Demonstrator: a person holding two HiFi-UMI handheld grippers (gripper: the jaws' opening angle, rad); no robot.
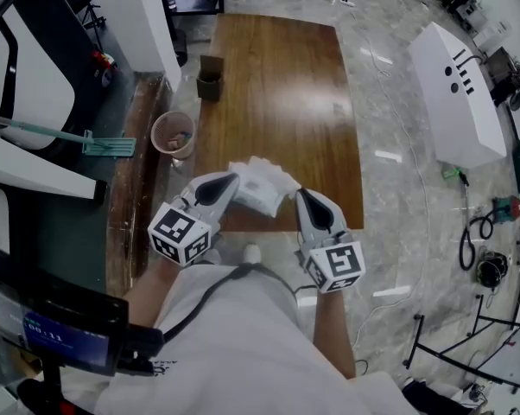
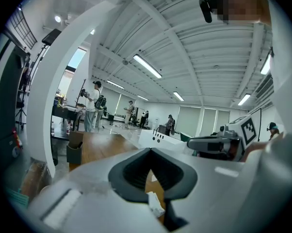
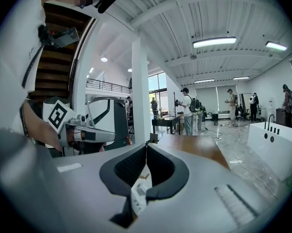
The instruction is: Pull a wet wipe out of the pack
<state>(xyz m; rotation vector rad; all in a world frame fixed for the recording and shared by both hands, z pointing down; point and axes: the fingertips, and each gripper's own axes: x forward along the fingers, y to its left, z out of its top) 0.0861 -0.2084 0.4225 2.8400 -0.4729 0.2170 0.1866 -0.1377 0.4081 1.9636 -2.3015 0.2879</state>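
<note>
Left gripper (image 1: 232, 182) and right gripper (image 1: 300, 195) over near edge of bench (image 1: 286, 85), pack (image 1: 262, 185) between them, left jaws pinched on white wipe (image 2: 155, 206) (crumpled), right jaws clamped on pack (print unreadable), tips meeting.

Left gripper (image 2: 150, 153): my fingers (image 2: 129, 171) meet at the tips, leaving a narrow slit nearer me. A crumpled white bit of wet wipe (image 2: 154, 206) sits in that slit, nipped between the dark pads. Brown table (image 2: 100, 147) beyond, with a dark box (image 2: 74, 153) on its left side. Right gripper (image 2: 192, 143) level at right, its marker cube (image 2: 249, 126) facing me. People (image 2: 91, 106) stand far off.
</note>
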